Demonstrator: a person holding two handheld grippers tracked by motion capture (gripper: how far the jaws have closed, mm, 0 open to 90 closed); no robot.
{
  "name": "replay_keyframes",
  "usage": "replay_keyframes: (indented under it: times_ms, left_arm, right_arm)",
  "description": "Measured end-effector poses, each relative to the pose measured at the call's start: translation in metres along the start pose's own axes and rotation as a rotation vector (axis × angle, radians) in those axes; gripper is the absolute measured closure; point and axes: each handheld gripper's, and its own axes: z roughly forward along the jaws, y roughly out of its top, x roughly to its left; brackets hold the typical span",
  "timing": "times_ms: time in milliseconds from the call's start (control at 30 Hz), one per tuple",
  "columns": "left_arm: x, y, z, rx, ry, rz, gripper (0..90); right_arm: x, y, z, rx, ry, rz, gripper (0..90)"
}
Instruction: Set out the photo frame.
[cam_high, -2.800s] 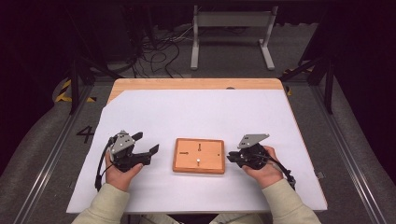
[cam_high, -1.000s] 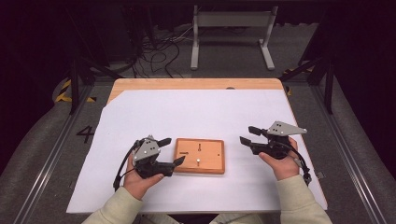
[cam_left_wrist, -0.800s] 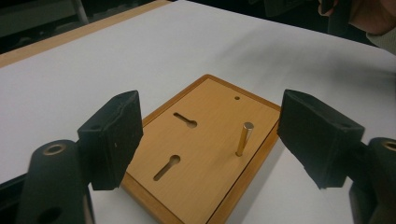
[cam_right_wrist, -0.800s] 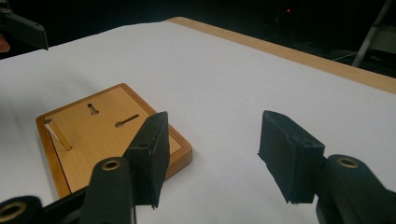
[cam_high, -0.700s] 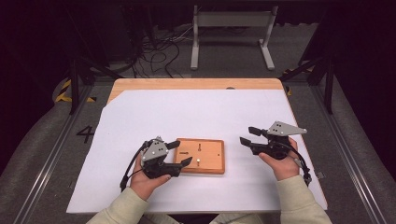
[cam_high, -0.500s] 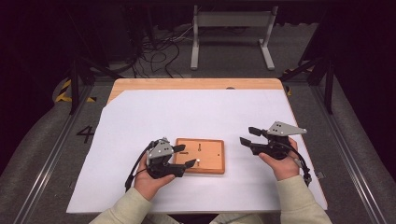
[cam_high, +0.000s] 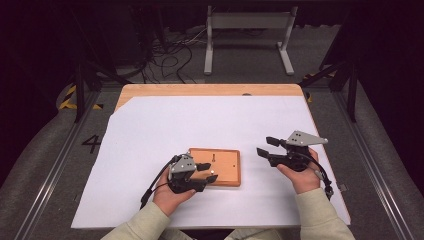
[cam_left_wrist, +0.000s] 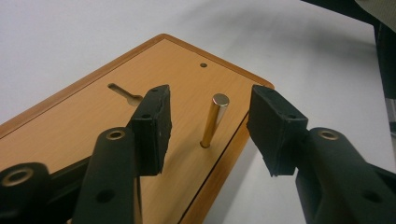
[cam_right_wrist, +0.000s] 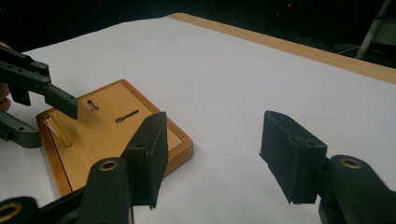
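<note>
White table (cam_high: 150, 130), left gripper (cam_left_wrist: 208, 128) closing around upright pin (cam_left_wrist: 214, 120)

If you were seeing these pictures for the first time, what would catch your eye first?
A metal pin stands upright near the edge of a wooden board, framed by the left gripper, whose jaws have just been closing around it without touching. The right gripper hovers open above the white table cover, beside the board.

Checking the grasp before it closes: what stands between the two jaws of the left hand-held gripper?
In the left gripper view, an upright metal pin standing in the wooden board sits between the jaws of the left hand-held gripper, which have just been closing; neither pad touches it yet.
</note>
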Motion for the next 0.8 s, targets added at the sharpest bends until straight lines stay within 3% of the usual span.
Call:
replay_keyframes:
  times_ms: [133,333,533,633,800]
  left_arm:
    - [0.0009,-0.0019,0.0044,0.002,-0.011,0.001,50.5]
    - [-0.0016,-0.0025,0.0066,0.019,0.009,0.05,67.2]
    - [-0.0008,-0.0017,0.0084,0.022,-0.003,0.076,82.7]
    - [0.0007,-0.0009,0.0095,0.023,-0.007,0.095,83.3]
    - [0.0034,-0.0001,0.0093,0.032,-0.032,0.083,83.6]
  right_arm:
    - [-0.0001,-0.0008,0.0,0.002,0.002,0.001,41.9]
    - [-0.0002,-0.0023,-0.0007,0.008,-0.004,0.006,41.9]
    - [0.0003,-0.0032,-0.0023,0.012,-0.011,0.004,41.9]
    - [0.0003,-0.004,-0.003,0.014,-0.012,0.005,41.8]
    - [0.0006,-0.0047,-0.0042,0.017,-0.016,0.005,41.8]
